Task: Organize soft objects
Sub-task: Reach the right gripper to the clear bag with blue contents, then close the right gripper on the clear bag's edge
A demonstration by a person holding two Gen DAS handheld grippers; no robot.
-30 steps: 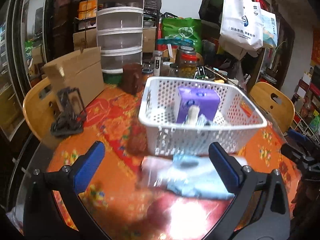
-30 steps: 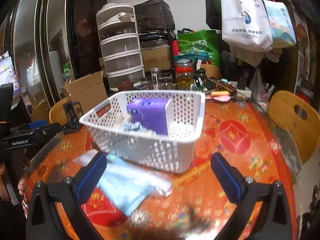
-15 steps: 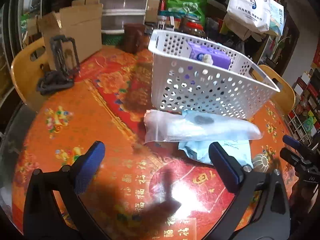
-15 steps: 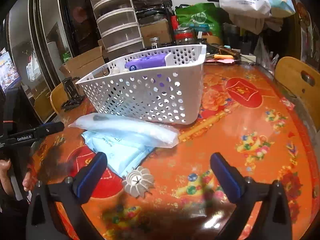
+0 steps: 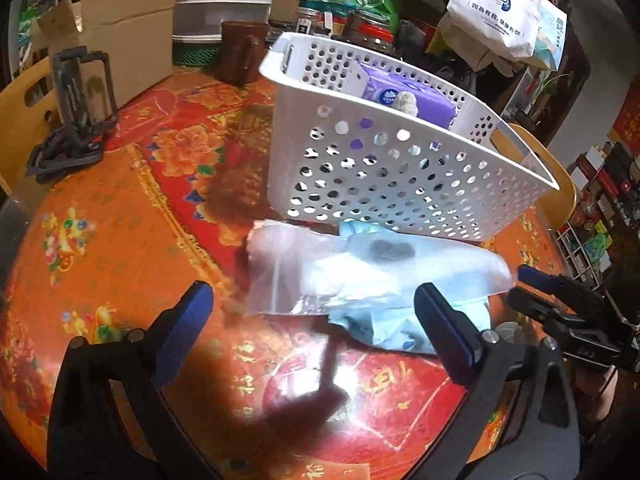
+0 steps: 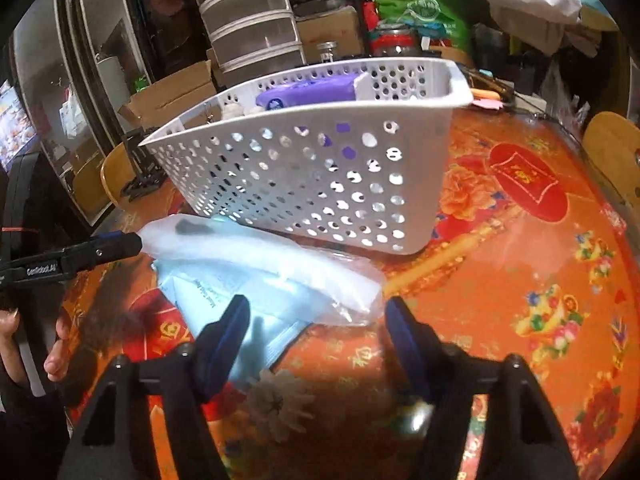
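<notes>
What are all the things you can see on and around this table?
Basket: one, white with holes, on the table.
Tissue pack: one, purple, inside the basket.
Clear plastic bag: one, see-through with pale blue inside, in front of the basket.
Blue packet: one, light blue, under the bag.
Paper flower: one, whitish, near the right tool.
Tablecloth: one, orange and red.
Cardboard box: one, brown, behind the table.
Drawer tower: one, clear, at the back.
Brown mug: one, behind the basket.
Chairs: yellow wood, around the table.
Left tool: blue pads, closing, nothing pinched.
Right tool: blue pads, closing around the bag's end.
</notes>
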